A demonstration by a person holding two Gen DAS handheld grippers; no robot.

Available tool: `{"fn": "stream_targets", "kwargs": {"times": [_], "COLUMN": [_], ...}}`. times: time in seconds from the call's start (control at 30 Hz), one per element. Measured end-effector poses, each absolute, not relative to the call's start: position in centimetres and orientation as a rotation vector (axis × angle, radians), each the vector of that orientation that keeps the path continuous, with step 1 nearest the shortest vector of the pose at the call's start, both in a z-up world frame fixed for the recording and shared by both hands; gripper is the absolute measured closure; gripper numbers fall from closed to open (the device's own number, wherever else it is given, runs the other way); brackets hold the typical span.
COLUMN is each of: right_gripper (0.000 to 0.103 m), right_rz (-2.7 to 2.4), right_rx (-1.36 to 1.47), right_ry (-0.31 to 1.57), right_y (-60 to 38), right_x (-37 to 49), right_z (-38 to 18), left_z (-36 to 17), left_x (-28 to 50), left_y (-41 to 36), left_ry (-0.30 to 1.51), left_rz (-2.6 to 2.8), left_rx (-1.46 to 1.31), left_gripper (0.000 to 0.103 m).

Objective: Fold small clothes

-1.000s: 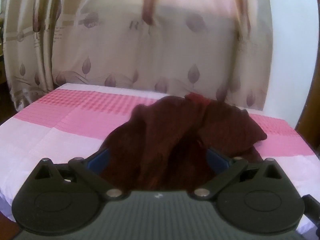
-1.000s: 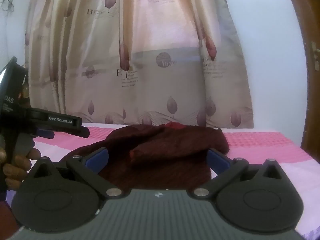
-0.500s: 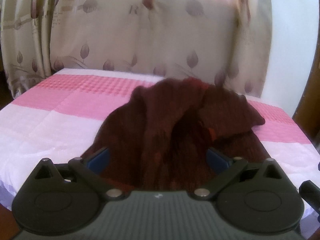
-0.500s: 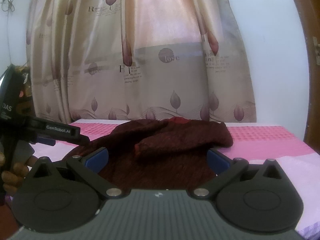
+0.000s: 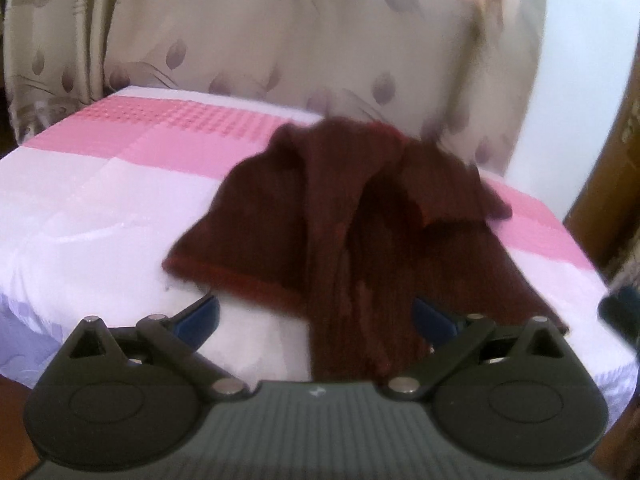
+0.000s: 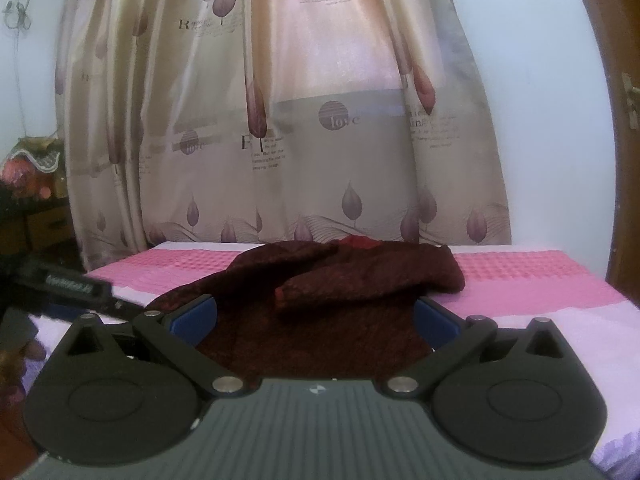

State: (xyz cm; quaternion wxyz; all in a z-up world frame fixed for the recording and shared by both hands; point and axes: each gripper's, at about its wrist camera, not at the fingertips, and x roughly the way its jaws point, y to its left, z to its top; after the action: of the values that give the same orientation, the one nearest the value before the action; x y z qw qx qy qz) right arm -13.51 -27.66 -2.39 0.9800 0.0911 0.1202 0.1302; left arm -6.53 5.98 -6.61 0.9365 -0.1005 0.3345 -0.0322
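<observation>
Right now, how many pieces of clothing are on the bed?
1 that I can tell: a dark red knit garment crumpled mid-bed, its near edge reaching the front. Its folds could hide another piece beneath.

The left wrist view is looking forward and somewhat down from above the bed's [image 5: 80,208] near edge, sitting close over the garment [image 5: 360,216]. The right wrist view is sitting lower and more level, facing across the bed [image 6: 560,280] toward the curtain [image 6: 304,128]. Both are sharing the garment [image 6: 344,280], the bed and the curtain [image 5: 280,40]. The left gripper's body [image 6: 60,286] is showing at the right view's left edge.
</observation>
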Motion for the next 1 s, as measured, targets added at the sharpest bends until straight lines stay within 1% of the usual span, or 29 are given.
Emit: {"fn": "stream_targets", "kwargs": {"times": [0.3,0.37,0.4,0.43,0.47,0.5,0.57,0.63,0.77,1.0], "right_gripper": [0.000,0.000,0.000,0.000,0.000,0.000,0.000,0.000,0.000,0.000], "right_rz": [0.267,0.266,0.264,0.262,0.262,0.262,0.261,0.258,0.240,0.220], "right_rx": [0.174,0.179,0.181,0.183,0.184,0.185,0.185,0.182,0.203,0.277], "right_ry": [0.236,0.240,0.243,0.247,0.250,0.254,0.261,0.269,0.286,0.309], "right_y": [-27.3,-27.3,-27.3,-27.3,-27.3,-27.3,-27.4,-27.5,-28.2,-29.7], "right_x": [-13.9,-13.8,-13.8,-13.7,-13.5,-13.5,-13.1,-12.7,-11.7,-9.3], "right_z": [-2.1,-2.2,-2.3,-2.3,-2.4,-2.5,-2.5,-2.8,-3.1,-3.2], "left_z": [-9.5,-10.1,-10.3,-10.5,-10.8,-10.9,-10.2,-8.4,-3.3,5.6], "left_x": [-5.5,-5.4,-5.4,-5.1,-4.6,-4.1,-4.3,-4.2,-3.1,2.1], "left_y": [5.7,5.5,5.5,5.4,5.4,5.5,5.9,6.3,8.3,12.5], "left_ry": [0.726,0.723,0.718,0.733,0.780,0.815,0.784,0.750,0.640,0.491], "left_rz": [-0.086,-0.093,-0.091,-0.099,-0.118,-0.125,-0.107,-0.083,-0.014,0.166], "left_rx": [-0.196,-0.198,-0.194,-0.190,-0.186,-0.191,-0.202,-0.193,-0.178,-0.129], "left_gripper": [0.000,0.002,0.026,0.076,0.100,0.099,0.099,0.099,0.099,0.098]}}
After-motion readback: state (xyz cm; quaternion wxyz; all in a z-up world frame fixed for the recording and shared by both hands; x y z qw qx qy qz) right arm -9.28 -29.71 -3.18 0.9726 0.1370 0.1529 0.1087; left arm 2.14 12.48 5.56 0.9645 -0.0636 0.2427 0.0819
